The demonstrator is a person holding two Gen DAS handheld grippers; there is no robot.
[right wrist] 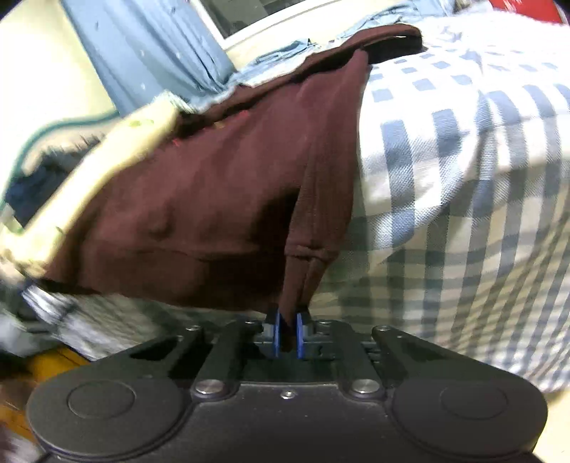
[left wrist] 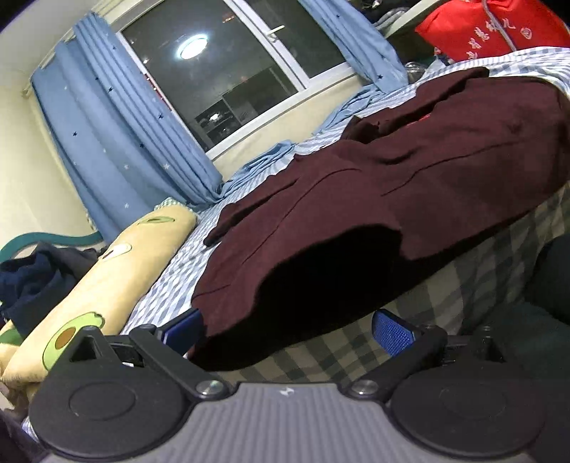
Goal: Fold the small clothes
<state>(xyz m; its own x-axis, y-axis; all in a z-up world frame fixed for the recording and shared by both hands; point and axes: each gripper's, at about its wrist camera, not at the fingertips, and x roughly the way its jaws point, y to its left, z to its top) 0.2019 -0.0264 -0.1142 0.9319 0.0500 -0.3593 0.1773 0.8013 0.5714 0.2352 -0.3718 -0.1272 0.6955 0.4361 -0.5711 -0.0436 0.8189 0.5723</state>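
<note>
Left wrist view first: the left gripper (left wrist: 286, 329) has its fingers spread wide, blue pads (left wrist: 393, 333) showing at 5 and 7 o'clock, and the dark hem of the maroon garment (left wrist: 392, 185) hangs right between them. Can't tell if either pad actually touches the cloth, nothing is pinched. Beyond that the garment lies spread over the blue checked bedsheet (left wrist: 498, 263), with an avocado-print pillow (left wrist: 117, 270) at 9 o'clock, blue curtains (left wrist: 117, 121) and a dark window (left wrist: 221, 64) at 11 to 12, and a red bag (left wrist: 491, 28) at 1.

Right wrist view: the right gripper (right wrist: 288, 329) is clamped nearly closed on a hemmed corner of the maroon garment (right wrist: 213, 199), which stretches up toward 12, with the checked bedsheet (right wrist: 463, 178) at 3 o'clock. It's pretty blurry on the left.
</note>
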